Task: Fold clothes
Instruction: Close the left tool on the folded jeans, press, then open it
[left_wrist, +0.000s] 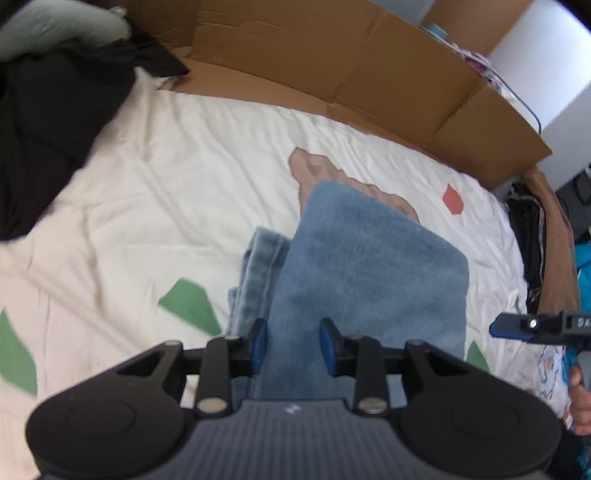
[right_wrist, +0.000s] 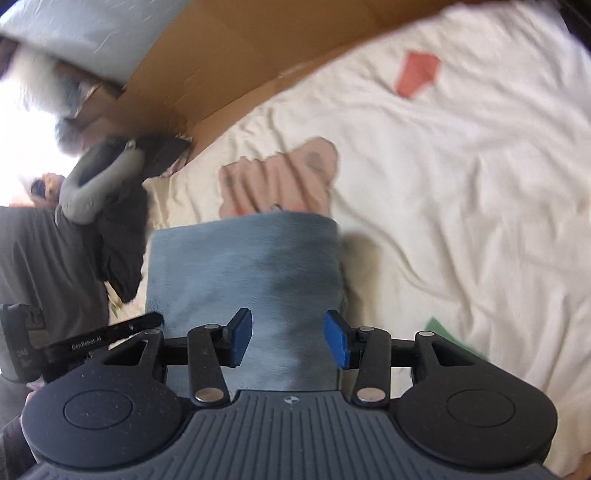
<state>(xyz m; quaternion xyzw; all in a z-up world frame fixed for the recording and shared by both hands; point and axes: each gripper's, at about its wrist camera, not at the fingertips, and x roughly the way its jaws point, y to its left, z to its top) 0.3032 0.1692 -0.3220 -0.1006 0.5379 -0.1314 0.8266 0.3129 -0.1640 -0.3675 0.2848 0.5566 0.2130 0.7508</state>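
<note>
A pair of blue jeans (left_wrist: 369, 266) lies folded on the white bedsheet (left_wrist: 184, 166), which has coloured patches. My left gripper (left_wrist: 293, 345) is open, its blue pads (left_wrist: 260, 343) spread over the near end of the denim. In the right wrist view the same jeans (right_wrist: 243, 273) form a neat rectangle. Above their near edge my right gripper (right_wrist: 288, 338) stands open, gripping nothing. Each gripper also shows in the other's view: the right gripper (left_wrist: 517, 326) at the right edge, the left gripper (right_wrist: 92, 339) at the left edge. Whether the pads touch the cloth is unclear.
A brown cardboard wall (left_wrist: 332, 66) runs along the far side of the bed. A heap of black clothing (left_wrist: 55, 129) lies at the far left, and dark garments (left_wrist: 528, 240) are stacked at the right edge. A hand (left_wrist: 580, 398) holds the right gripper's handle.
</note>
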